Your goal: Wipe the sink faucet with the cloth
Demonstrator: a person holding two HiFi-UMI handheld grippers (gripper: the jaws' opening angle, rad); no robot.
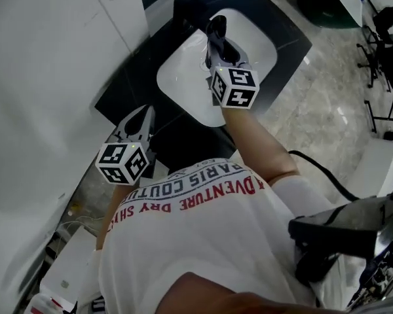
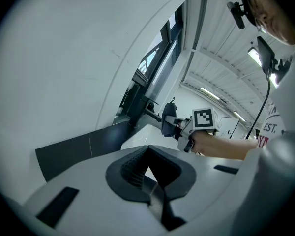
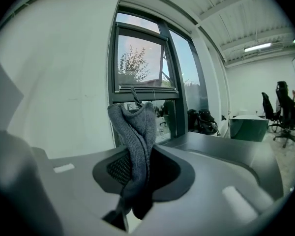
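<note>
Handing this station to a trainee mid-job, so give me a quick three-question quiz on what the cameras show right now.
1. Multiple choice: what is the right gripper holding? A a sponge; B a grey cloth; C nothing.
2. True or false: the left gripper is over the white sink.
3. Fill in: the cloth is close to the black ____ at the sink's edge.

Key: 1 B. 2 false; it is over the dark counter, jaws together and empty. 3 faucet.

Right claw (image 1: pixel 219 43) with cloth (image 1: pixel 217 26) above white sink (image 1: pixel 181 77)
</note>
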